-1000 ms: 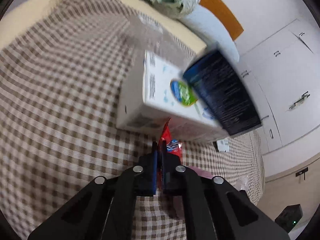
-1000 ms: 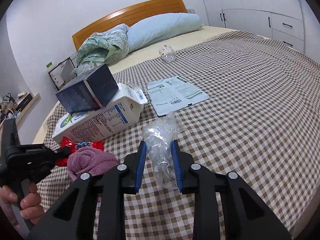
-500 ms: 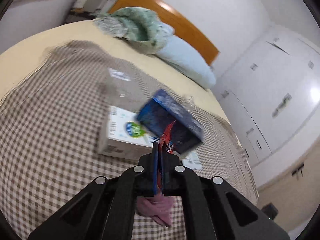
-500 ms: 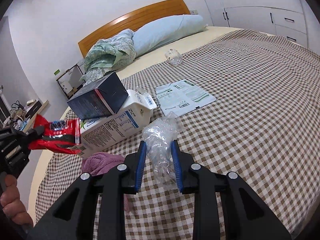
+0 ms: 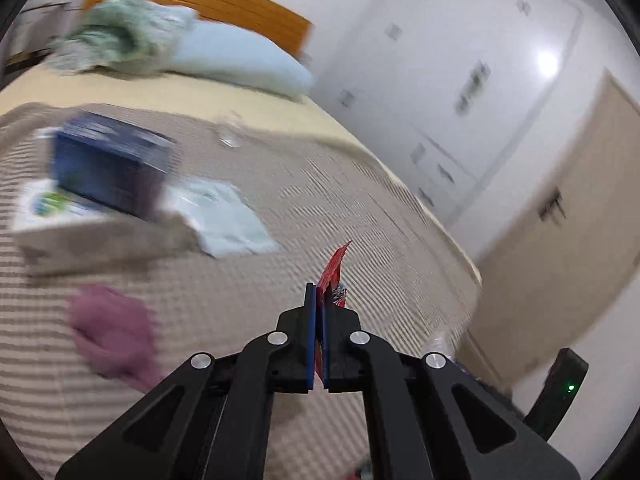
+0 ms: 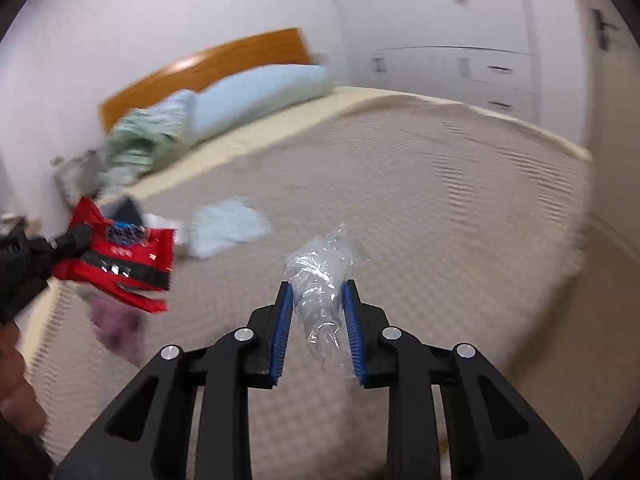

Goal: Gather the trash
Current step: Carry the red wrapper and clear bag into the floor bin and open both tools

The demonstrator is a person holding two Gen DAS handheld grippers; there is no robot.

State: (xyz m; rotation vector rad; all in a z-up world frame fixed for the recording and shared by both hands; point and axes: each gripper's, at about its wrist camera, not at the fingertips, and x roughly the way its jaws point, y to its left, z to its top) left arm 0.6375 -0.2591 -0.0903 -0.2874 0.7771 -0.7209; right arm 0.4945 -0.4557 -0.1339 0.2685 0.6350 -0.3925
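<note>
My left gripper is shut on a red snack wrapper, held edge-on above the checked bedspread. In the right wrist view the same wrapper hangs from the left gripper at the left. My right gripper is shut on a crumpled clear plastic bag, lifted above the bed. Both views are blurred by motion.
On the bed lie a white milk carton with a dark blue box on it, a pale printed mailer, a purple cloth and a small clear cup. Pillows and wardrobe doors lie beyond.
Both grippers have lifted and swung right with their loads. The left has raised the red wrapper off the bed; the carton and box now sit far left in its view.
</note>
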